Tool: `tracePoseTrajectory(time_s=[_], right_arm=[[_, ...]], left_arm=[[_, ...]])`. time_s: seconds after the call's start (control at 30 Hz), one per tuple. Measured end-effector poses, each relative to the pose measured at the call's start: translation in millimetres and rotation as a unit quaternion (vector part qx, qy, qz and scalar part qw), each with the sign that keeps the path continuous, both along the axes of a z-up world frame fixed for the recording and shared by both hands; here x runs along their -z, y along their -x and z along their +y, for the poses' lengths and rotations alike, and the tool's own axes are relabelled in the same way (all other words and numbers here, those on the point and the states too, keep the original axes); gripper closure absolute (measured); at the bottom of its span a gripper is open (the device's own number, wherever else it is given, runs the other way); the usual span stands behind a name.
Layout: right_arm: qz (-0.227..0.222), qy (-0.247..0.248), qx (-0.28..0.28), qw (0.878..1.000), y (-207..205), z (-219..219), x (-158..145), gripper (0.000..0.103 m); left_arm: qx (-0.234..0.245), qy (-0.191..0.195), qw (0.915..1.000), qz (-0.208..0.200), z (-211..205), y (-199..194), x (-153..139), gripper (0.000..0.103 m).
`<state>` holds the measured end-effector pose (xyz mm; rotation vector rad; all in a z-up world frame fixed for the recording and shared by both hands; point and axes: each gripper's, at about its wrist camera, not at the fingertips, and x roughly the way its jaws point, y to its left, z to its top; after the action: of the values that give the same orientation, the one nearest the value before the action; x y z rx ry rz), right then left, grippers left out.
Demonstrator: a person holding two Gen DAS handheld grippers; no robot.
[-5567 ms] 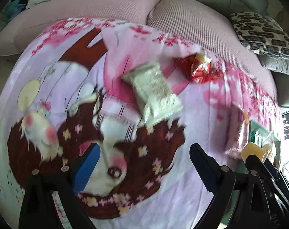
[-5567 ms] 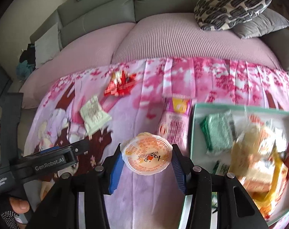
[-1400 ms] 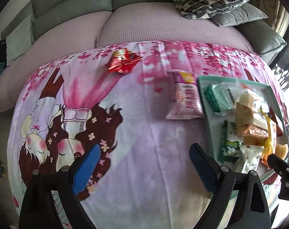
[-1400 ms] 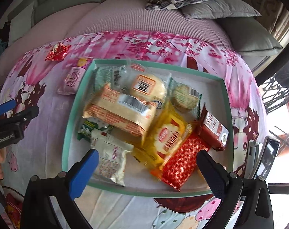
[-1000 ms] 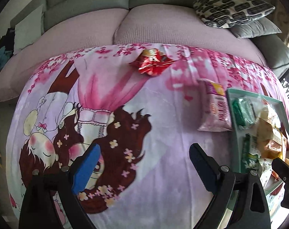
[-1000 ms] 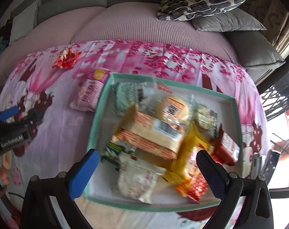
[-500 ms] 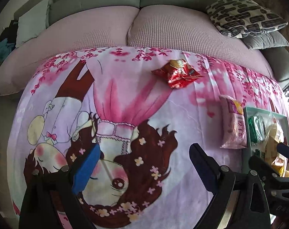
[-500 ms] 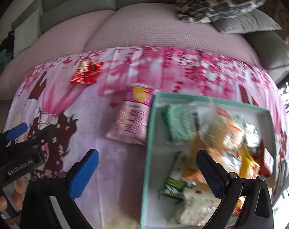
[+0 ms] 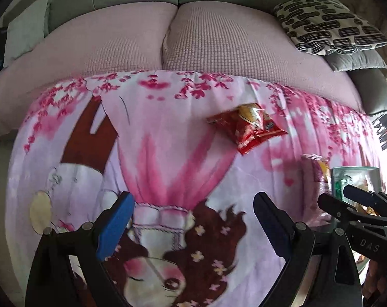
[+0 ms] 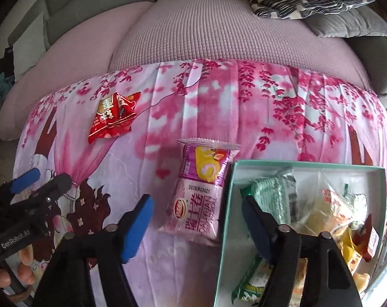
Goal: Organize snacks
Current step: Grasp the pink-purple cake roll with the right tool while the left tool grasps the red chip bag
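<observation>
1. While two snack packs lie loose on the pink table (image 10: 168, 263) cloth, one green box (image 10: 228, 204) holds many more.
2. One purple roll pack (image 10: 201, 194) sits between the right gripper (image 10: 196, 227) fingers, untouched; its jaws, half wide, have just been closing.
3. One red pack (image 9: 247, 128) lies well beyond the wide, empty left gripper (image 9: 193, 222).

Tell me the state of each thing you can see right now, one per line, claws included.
Left claw: open, empty, above bare cloth.
Right claw: open, has just been closing, above the pink packet, not gripping.
Pink packet: flat on the cloth, beside the box.
Red packet: crumpled, lying apart.
Box: lidless, full of snacks.
</observation>
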<state>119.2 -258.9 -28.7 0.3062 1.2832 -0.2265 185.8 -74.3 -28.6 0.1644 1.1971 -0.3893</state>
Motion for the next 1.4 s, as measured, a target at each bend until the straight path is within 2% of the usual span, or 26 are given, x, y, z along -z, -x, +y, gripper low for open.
tracePoseTrajectory(time_s=[0.1,0.23,0.4,0.67,0.77,0.87,0.93,1.0,1.03,1.13,1.4], right_arm=[[0.011,-0.004,0.002,1.0,-6,0,7,0.04],[0.018,0.009,-0.004,1.0,-11,3,10,0.041],[0.019,0.013,-0.013,1.0,-16,2,6,0.041],[0.02,0.016,-0.02,0.999,-20,6,8,0.041],[0.02,-0.014,-0.024,0.999,-21,10,11,0.041],[0.028,0.01,-0.032,0.999,-23,14,15,0.041],[0.033,0.002,-0.018,0.999,-24,7,20,0.041],[0.037,-0.01,-0.011,0.999,-26,1,24,0.045],[0.037,-0.009,-0.01,0.999,-29,0,26,0.05],[0.031,-0.008,-0.016,0.999,-36,-1,25,0.059],[0.015,0.006,-0.018,1.0,-59,-11,22,0.065]], left_arm=[[-0.001,0.007,0.9999,0.009,4,-7,2,0.009],[-0.007,0.004,0.9999,0.014,8,-15,6,0.009],[-0.022,0.028,0.9984,0.044,7,-27,11,0.009],[-0.021,0.022,0.9984,0.048,1,-28,17,0.009],[-0.023,0.017,0.9985,0.046,1,-30,18,0.009],[-0.029,0.016,0.9984,0.046,3,-31,18,0.009],[-0.027,0.014,0.9985,0.045,3,-30,18,0.009],[-0.023,0.008,0.9988,0.042,0,-31,17,0.009],[-0.022,0.008,0.9988,0.042,-1,-31,17,0.009],[-0.026,0.024,0.998,0.053,-7,-39,15,0.009],[-0.037,0.054,0.9952,0.073,-36,-62,11,0.009]])
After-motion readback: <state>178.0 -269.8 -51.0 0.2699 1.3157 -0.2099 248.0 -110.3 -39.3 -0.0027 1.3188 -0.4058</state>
